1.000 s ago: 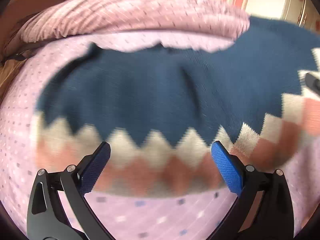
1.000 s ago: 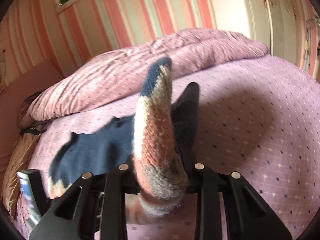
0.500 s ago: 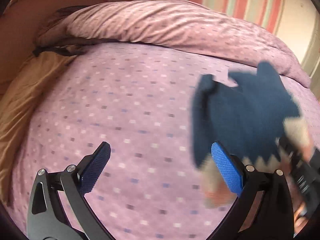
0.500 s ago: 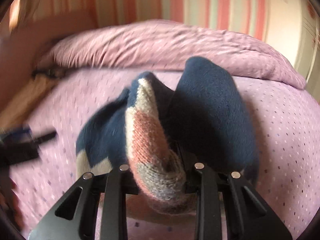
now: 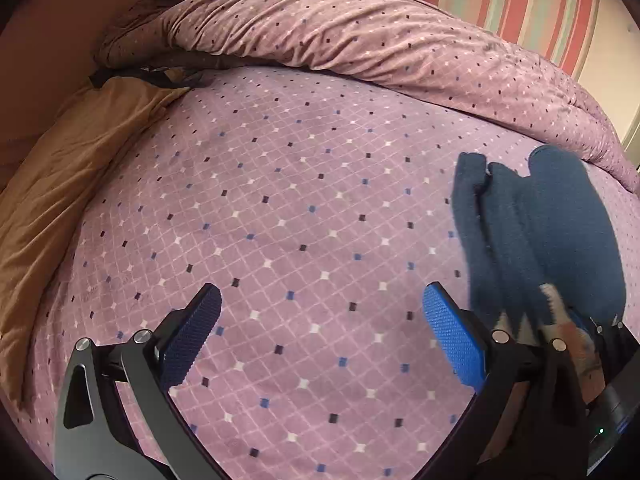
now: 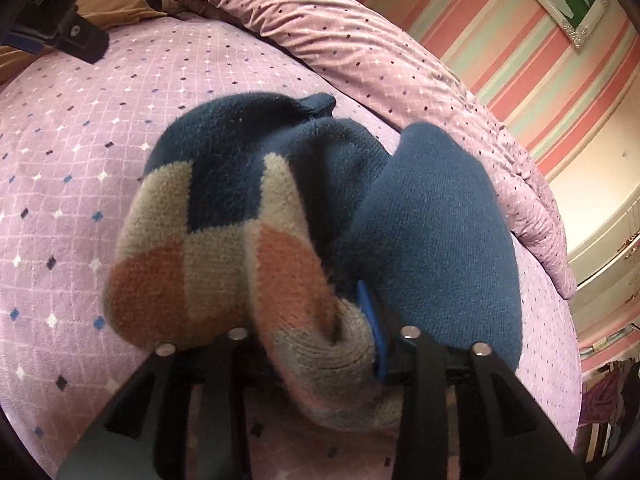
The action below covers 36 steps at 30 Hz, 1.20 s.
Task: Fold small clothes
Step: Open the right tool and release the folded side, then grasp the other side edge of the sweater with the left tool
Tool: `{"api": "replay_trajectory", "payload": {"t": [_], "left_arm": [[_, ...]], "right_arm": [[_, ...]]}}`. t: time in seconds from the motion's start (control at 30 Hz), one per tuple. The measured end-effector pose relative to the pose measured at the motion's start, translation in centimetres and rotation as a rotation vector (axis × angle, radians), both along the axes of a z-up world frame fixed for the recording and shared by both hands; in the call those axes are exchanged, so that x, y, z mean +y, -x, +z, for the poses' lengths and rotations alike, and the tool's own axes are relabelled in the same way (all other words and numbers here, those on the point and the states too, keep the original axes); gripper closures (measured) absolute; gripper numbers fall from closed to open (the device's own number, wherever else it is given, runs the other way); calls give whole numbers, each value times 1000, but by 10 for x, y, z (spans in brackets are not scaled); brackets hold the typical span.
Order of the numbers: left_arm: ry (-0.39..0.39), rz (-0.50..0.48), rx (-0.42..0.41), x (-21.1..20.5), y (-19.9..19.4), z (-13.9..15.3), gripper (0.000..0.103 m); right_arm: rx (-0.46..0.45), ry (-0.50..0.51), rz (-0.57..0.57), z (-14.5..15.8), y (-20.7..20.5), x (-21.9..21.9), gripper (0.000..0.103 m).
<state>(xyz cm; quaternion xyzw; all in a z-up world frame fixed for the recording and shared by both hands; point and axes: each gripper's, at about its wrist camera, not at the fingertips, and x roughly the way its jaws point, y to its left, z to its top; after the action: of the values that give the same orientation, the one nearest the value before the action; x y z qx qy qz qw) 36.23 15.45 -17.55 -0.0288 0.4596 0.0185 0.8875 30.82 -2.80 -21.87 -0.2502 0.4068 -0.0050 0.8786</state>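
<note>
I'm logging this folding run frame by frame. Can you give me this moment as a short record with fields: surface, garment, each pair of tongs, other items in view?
surface: bed sheet, purple with a diamond pattern
garment: sock, navy with beige and orange checks, bunched up
right tongs: jaws have just been opening; sock bundle between them, grip unclear
left tongs: open, empty, over bare sheet
other items: duvet rumpled along the far side; brown cloth at the bed's left edge
</note>
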Motion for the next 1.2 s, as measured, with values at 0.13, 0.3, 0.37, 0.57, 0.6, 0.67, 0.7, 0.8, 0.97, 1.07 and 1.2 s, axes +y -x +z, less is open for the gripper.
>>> {"api": "replay_trajectory", "payload": {"t": [0.13,0.3,0.37,0.57,0.6,0.67,0.7,0.8,0.97,1.07,1.2], "left_arm": [[63,-37,5,-16,1,10,3],[125,-147,7,-73,1,19,3],[131,-199,2,-99,1,21,3],[156,-334,28,-171,1,13,3],[187,-374,38,-182,1,11,3],[214,-425,61,-197,0,4,3],[209,-443,85,-206,-2,-4,3],[193,-434,130,-214,-6,-24,7],[244,-419,165,-212,-8,-43,49],[207,-422,135,-216,-2,-40,64],[116,-433,39,-218,14,-25,79]], "right_arm": [[41,-307,37,27,9,-34,33],[-1,-718,-45,63,21,-116,33],[-26,-772,-98,68,21,-141,33],[-43,-792,-235,65,20,-196,33],[-52,-788,-245,63,23,-201,33],[-56,-791,-262,61,26,-211,33],[-55,-789,-268,59,28,-215,33],[-48,-781,-278,56,26,-226,33],[-42,-785,-288,49,28,-236,33],[-38,-796,-303,42,28,-243,33],[-45,-808,-306,37,31,-244,33]]}}
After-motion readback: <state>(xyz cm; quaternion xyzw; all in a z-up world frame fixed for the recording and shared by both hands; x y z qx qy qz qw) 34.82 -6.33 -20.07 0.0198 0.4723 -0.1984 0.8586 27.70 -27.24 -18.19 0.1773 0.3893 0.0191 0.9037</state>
